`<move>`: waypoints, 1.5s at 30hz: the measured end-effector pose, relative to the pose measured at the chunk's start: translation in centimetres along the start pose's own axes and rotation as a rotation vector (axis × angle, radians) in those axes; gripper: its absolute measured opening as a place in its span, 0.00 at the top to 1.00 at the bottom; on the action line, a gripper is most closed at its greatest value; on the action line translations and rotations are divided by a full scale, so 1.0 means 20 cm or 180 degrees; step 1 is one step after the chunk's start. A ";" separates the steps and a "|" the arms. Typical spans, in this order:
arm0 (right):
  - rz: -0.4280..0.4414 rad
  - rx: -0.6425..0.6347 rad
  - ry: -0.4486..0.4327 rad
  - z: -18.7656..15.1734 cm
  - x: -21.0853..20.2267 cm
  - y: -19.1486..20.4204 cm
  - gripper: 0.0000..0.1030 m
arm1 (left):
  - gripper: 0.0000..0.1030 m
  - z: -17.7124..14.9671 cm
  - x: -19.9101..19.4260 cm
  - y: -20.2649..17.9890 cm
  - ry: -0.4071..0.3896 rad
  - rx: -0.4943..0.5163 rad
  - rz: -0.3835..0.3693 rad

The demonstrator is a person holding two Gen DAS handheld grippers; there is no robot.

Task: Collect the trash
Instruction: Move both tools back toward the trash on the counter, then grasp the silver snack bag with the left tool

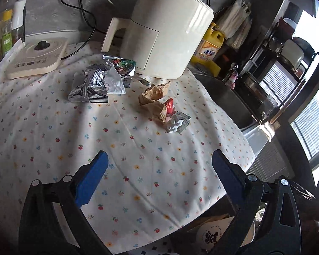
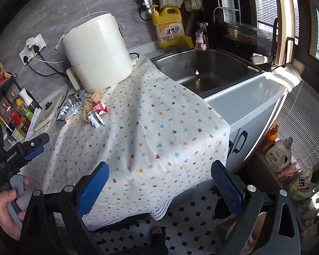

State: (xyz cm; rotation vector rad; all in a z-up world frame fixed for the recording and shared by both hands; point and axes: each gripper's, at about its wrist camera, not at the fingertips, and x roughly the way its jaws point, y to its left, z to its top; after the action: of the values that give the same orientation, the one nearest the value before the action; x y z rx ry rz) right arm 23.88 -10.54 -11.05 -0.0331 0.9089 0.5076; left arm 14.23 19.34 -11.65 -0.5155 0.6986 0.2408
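While both hand-held grippers hover above the cloth-covered tabletop (image 1: pixel 53 131), neither has anything between its blue pads. Left hand-held gripper (image 1: pixel 159 178): jaws spread as wide as they go, empty, over bare floral cloth near the front edge. Right hand-held gripper (image 2: pixel 159 182): jaws wide apart, empty, over the cloth's hanging front corner, with tiled floor (image 2: pixel 191 216) below.

Trash lies in a loose cluster toward the back of the tabletop, well apart from both grippers:
- crumpled silver foil wrapper (image 1: pixel 89 86), farthest left in the left wrist view
- second foil wrapper with a coloured print (image 1: pixel 123 64), just behind it, close to the base of the cream appliance (image 1: pixel 165 36)
- white paper scrap (image 1: pixel 114 82) touching the silver wrapper
- crumpled brown paper bag (image 1: pixel 153 97), with a red packet (image 1: pixel 169 105) against it
- small crushed white-grey carton (image 1: pixel 177 122), just beside the red packet, nearest the grippers

Same cluster seen small in the right wrist view, at the appliance's foot.

Other items: flat cream base unit with knob (image 1: pixel 36 57) at the left rear; yellow detergent bottle (image 2: pixel 170 27) behind the steel sink (image 2: pixel 206 72). A hand (image 2: pixel 6 208) holds the left gripper's handle at the right wrist view's left edge.
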 end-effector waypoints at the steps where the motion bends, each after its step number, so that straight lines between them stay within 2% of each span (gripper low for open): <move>1: 0.0011 -0.0011 0.0000 0.01 0.03 0.04 0.12 | 0.06 0.02 0.00 0.04 -0.0021 -0.0008 0.0010; 14: 0.0074 -0.0005 -0.0067 0.13 0.29 0.44 0.14 | 0.07 0.32 0.08 0.43 -0.0090 0.0070 0.0043; 17: 0.0049 -0.0031 -0.0067 0.15 0.31 0.49 0.14 | 0.16 0.38 0.12 0.47 -0.0085 0.0070 0.0033; 19: 0.0013 -0.0030 -0.0066 0.16 0.33 0.51 0.14 | 0.26 0.41 0.16 0.50 -0.0067 0.0035 0.0031; 23: -0.0045 -0.0036 -0.0068 0.19 0.36 0.53 0.14 | 0.40 0.46 0.25 0.57 0.0012 -0.0050 0.0031; 25: -0.0066 -0.0045 -0.0070 0.21 0.37 0.55 0.15 | 0.51 0.49 0.30 0.59 0.0058 -0.0065 0.0014; 30: -0.0092 -0.0106 -0.0056 0.28 0.44 0.62 0.15 | 0.59 0.52 0.42 0.61 0.0202 -0.0030 -0.0066; 32: -0.0092 -0.0163 -0.0037 0.30 0.47 0.65 0.15 | 0.70 0.53 0.48 0.62 0.0316 -0.0015 -0.0079; 33: -0.0086 -0.0191 -0.0016 0.32 0.49 0.67 0.16 | 0.84 0.53 0.50 0.63 0.0366 -0.0037 -0.0086; 39: -0.0027 -0.0494 0.0150 0.39 0.62 0.84 0.25 | 0.87 0.58 0.42 0.66 0.0182 -0.0019 -0.0186; 45: 0.0021 -0.0819 0.0357 0.44 0.79 1.00 0.38 | 0.87 0.59 0.31 0.80 -0.0032 -0.0272 -0.0155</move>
State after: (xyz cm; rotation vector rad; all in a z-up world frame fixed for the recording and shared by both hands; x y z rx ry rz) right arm 29.80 15.56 -13.95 -0.2948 0.9486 0.6315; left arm 19.29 39.40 -14.06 -0.6117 0.6672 0.2281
